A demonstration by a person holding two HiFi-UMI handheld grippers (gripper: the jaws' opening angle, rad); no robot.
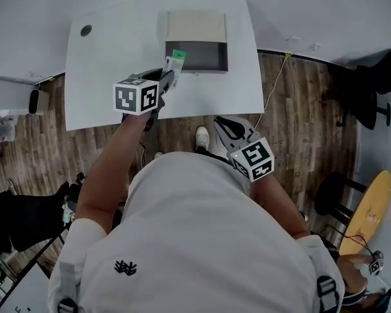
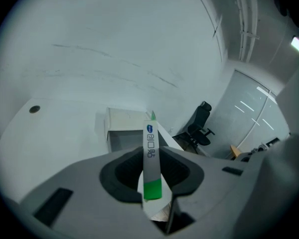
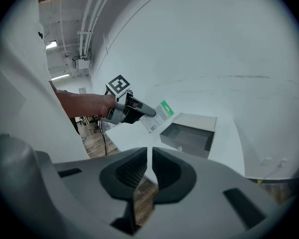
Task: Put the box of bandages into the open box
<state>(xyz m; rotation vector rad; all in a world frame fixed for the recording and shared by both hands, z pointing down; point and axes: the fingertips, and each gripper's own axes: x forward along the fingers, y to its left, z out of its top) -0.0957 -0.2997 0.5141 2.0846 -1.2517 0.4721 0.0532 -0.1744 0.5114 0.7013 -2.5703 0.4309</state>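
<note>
The bandage box [image 1: 175,62], white with a green end, is held in the air by my left gripper [image 1: 167,77], just in front of the open box's [image 1: 197,56] left front corner. Looking along the left gripper [image 2: 152,169], the pads are shut on the bandage box [image 2: 151,156], which stands edge-on with the open box [image 2: 125,131] behind it. The open box is grey inside, and its pale lid [image 1: 196,26] lies flat behind it. My right gripper [image 1: 224,125] hangs shut and empty off the table's front edge. The right gripper view [image 3: 150,167] shows the bandage box [image 3: 160,114] beside the open box [image 3: 188,136].
A white table [image 1: 104,77] carries the box, and a dark round hole [image 1: 86,30] sits in its far left corner. A cable [image 1: 274,83] runs down past its right edge. Wooden floor lies below. A round wooden stool [image 1: 368,210] is at the right, and an office chair [image 2: 201,121] stands beyond the table.
</note>
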